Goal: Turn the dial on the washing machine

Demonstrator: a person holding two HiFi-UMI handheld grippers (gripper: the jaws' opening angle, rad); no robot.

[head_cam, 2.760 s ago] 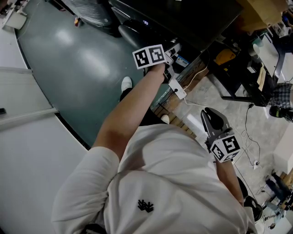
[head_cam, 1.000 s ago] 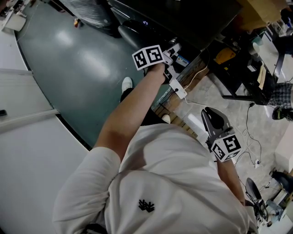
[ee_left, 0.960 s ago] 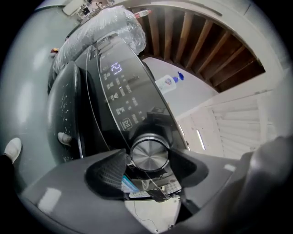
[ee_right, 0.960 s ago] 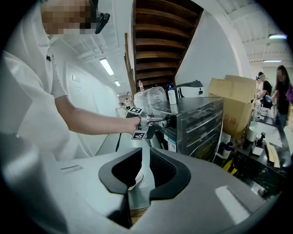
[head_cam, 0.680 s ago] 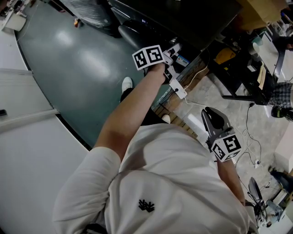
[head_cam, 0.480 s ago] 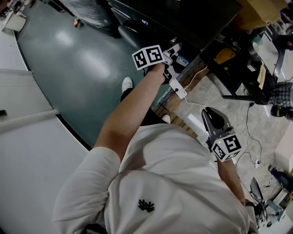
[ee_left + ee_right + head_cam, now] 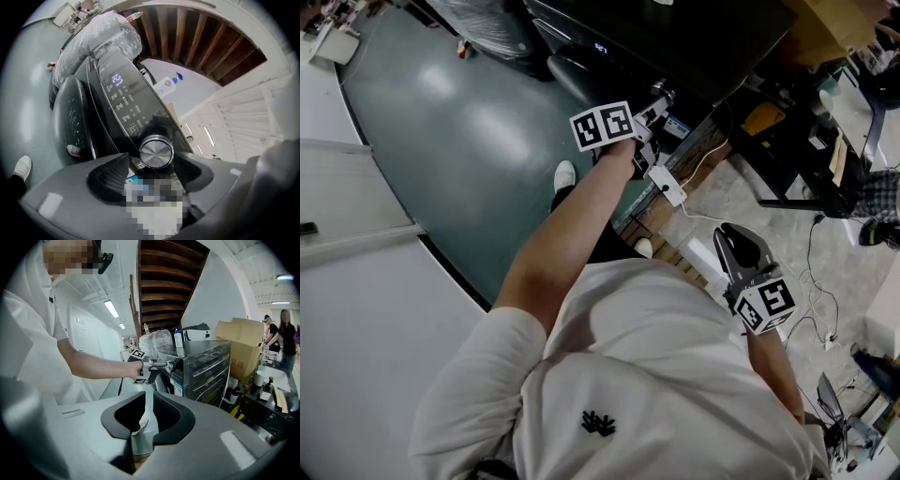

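Left tongs (image 7: 154,163), spread, bracket dial (image 7: 156,151) at 12 o'clock: close squarely on rim, then rotate. Right tongs (image 7: 149,402) nearly together.

There's the dial (image 7: 156,152), a round brushed-metal knob with a bright rim, standing out from the washing machine (image 7: 123,101) on its glossy dark control panel, past rows of lit icons and a glowing display. It faces me head-on, framed between the parted jaws of my left gripper (image 7: 153,163).

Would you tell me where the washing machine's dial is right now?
The dial sits centre in the left gripper view, between the left gripper's parted jaws, at the control panel's lower end.
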